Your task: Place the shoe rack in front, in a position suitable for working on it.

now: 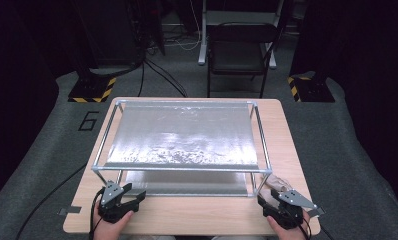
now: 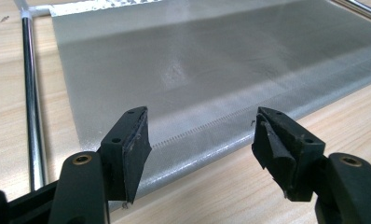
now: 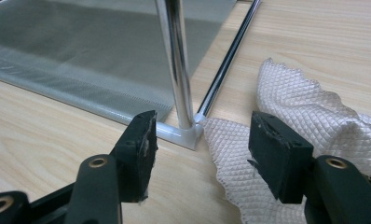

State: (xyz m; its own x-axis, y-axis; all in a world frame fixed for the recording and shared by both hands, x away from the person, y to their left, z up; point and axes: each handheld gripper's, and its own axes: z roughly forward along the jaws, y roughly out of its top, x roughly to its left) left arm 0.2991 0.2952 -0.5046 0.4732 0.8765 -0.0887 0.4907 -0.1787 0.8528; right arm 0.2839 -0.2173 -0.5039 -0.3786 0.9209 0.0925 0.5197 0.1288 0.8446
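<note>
Grey carpeted floor point(image 1: 47, 165), black folding chair point(image 1: 239, 50) beyond the wooden tabletop point(image 1: 187, 215), yellow-black striped stand bases point(image 1: 93, 91), dark surroundings

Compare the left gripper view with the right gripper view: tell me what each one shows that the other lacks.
Left gripper view: the open left gripper aimed at the front edge of the silver mesh sheet, with its stitched hem across the gap.

Right gripper view: the open right gripper, a white quilted cloth crumpled on the table, and the rack's upright chrome post in its white corner joint.

Shared: the mesh sheet, chrome rack tubing, the wooden table.
</note>
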